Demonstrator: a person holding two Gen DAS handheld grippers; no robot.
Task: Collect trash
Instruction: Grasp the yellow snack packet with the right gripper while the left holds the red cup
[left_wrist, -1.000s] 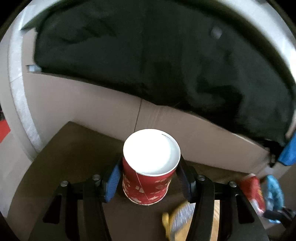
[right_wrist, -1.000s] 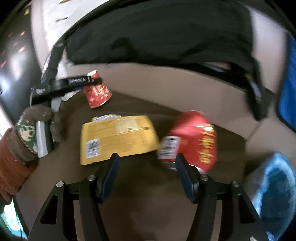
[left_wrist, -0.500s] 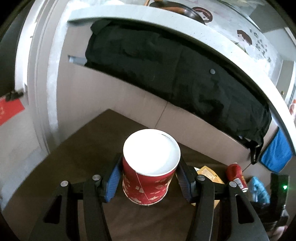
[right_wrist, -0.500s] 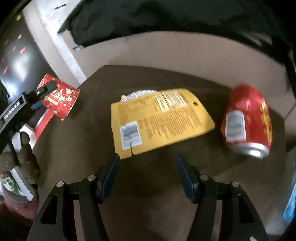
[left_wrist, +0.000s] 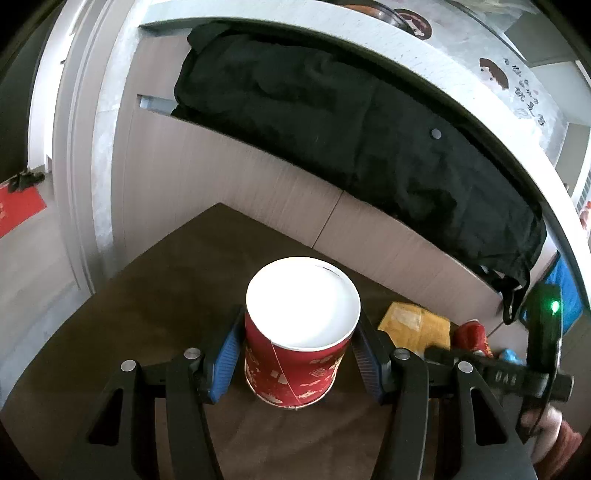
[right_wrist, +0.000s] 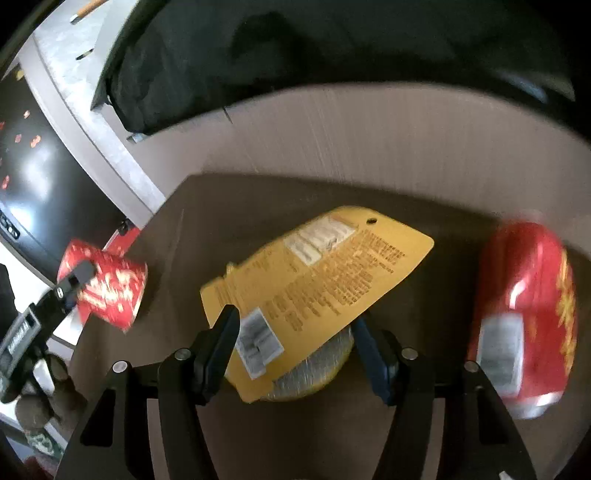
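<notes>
My left gripper (left_wrist: 297, 354) is shut on a red paper cup (left_wrist: 299, 343) with a white inside, held upright above the dark brown table (left_wrist: 177, 280); the cup also shows in the right wrist view (right_wrist: 107, 282). My right gripper (right_wrist: 295, 347) is open, its fingers on either side of a yellow snack packet (right_wrist: 317, 280) lying on the table, also seen in the left wrist view (left_wrist: 413, 325). A red can (right_wrist: 524, 321) lies on its side to the right of the packet.
A black garment (left_wrist: 351, 110) hangs over a beige panel (left_wrist: 258, 177) behind the table. A blue item (left_wrist: 569, 291) sits at the far right. A white door frame (left_wrist: 85, 147) stands at the left.
My right gripper has moved forward so the yellow packet now lies between its fingers. My left gripper has kept the cup raised, moving slightly back.
</notes>
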